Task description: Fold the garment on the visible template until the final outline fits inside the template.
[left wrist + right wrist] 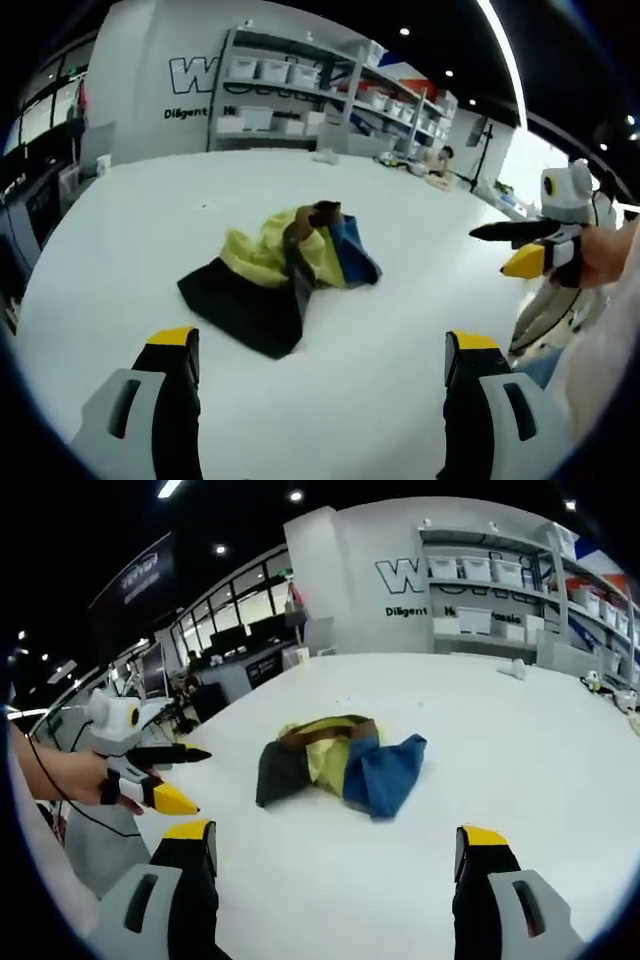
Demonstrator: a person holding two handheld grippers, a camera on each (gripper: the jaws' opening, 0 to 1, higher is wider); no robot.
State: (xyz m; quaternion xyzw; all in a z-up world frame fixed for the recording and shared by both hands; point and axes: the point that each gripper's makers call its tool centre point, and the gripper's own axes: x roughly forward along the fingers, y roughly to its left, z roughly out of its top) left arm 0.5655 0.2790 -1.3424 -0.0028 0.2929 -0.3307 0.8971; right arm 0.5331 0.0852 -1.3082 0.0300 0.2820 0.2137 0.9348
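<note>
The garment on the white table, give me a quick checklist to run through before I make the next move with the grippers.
1. Garment fully in sight in both views: ok.
2. Garment flat enough to fold: not ok. It lies crumpled in a heap, with yellow, blue, black and brown parts bunched together.
3. Template outline located: cannot tell. No marking is plain on the table around the heap.
4. Left gripper free and ready: ok. Jaws apart, holding nothing, short of the garment.
5. Right gripper free and ready: ok. Jaws apart, holding nothing, short of the garment.
6. Table near the garment free of other things: ok. The small items sit far off.
</note>
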